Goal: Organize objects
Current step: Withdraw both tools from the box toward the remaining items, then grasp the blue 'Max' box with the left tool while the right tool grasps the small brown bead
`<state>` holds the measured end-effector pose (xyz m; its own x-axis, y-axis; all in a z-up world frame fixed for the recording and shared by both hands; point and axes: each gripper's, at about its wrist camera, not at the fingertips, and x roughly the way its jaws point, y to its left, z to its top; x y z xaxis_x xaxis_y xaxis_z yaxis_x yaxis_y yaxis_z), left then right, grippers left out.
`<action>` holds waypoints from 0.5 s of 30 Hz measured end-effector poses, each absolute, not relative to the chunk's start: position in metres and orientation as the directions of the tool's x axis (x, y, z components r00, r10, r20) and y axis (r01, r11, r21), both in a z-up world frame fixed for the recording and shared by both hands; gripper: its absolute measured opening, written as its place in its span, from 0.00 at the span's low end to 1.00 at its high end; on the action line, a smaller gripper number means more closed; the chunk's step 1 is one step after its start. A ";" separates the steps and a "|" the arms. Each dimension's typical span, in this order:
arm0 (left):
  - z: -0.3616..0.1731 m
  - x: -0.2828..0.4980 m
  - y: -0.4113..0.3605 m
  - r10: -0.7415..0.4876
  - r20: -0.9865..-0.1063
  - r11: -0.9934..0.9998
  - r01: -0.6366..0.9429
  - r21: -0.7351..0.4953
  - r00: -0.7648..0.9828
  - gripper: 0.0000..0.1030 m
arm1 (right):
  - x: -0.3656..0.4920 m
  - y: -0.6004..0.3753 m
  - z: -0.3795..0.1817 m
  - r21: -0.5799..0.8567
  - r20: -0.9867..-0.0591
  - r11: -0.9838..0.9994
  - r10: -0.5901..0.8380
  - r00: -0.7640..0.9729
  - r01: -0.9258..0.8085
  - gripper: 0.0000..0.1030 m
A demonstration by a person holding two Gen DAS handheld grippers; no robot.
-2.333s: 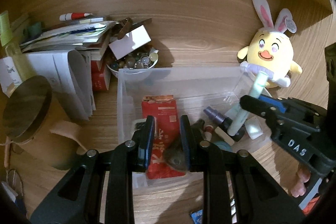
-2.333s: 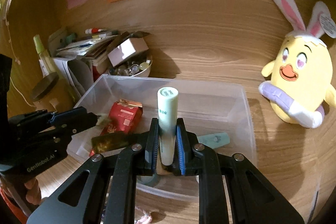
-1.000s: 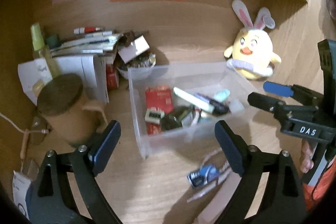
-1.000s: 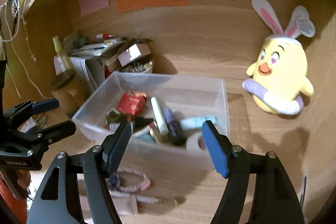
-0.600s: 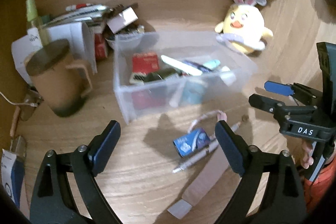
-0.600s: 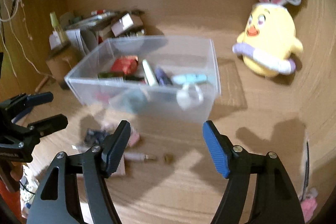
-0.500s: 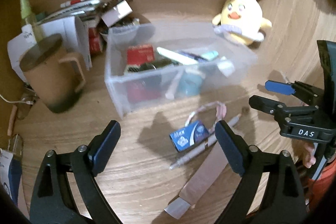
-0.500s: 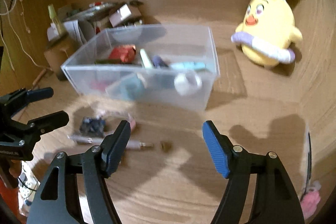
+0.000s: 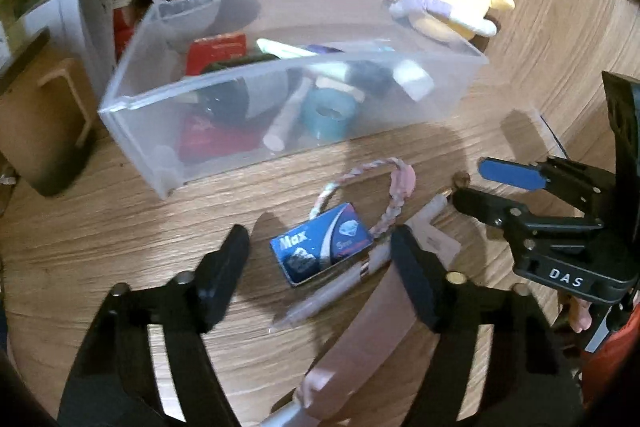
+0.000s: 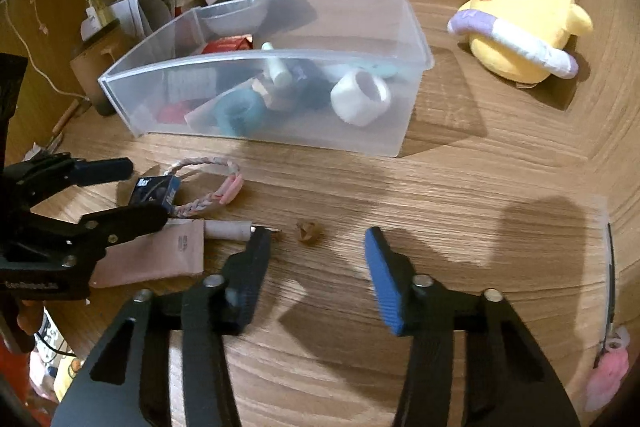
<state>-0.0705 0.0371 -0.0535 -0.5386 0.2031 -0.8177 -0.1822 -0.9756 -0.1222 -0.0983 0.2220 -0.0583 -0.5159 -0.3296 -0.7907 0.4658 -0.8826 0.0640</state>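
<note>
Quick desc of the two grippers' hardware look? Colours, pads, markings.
Both are matte black two-finger clamps with silver pivot screws. The right gripper has one blue ribbed pad and one black; white "DAS" lettering on its body shows in the left view. The left gripper has black pads and faint white lettering, too blurred to read. No cables visible.

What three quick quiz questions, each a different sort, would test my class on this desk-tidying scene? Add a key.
1. True or false: the left gripper is shut on the blue Max box.
2. Multiple choice: the white tape roll lies (A) in the clear bin, (B) beside the chick plush, (C) on the pink packet.
3. Fill in: the braided bracelet lies on the desk, in front of the ____.

Key: 1 false; 2 A; 3 clear bin.
</note>
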 end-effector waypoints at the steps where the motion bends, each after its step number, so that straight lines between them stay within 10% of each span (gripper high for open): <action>1: -0.054 -0.071 0.037 0.210 -0.818 -0.975 -0.178 -0.133 -0.536 0.67 | -0.099 0.222 -0.058 0.062 -0.791 -0.883 -0.328 -0.517 0.465 0.35; 8: -0.055 -0.072 0.036 0.247 -0.805 -0.968 -0.176 -0.179 -0.539 0.51 | -0.101 0.220 -0.057 0.063 -0.785 -0.883 -0.332 -0.523 0.466 0.13; 15: -0.056 -0.071 0.034 0.238 -0.802 -0.971 -0.155 -0.182 -0.548 0.51 | -0.102 0.221 -0.055 0.074 -0.773 -0.886 -0.341 -0.535 0.458 0.12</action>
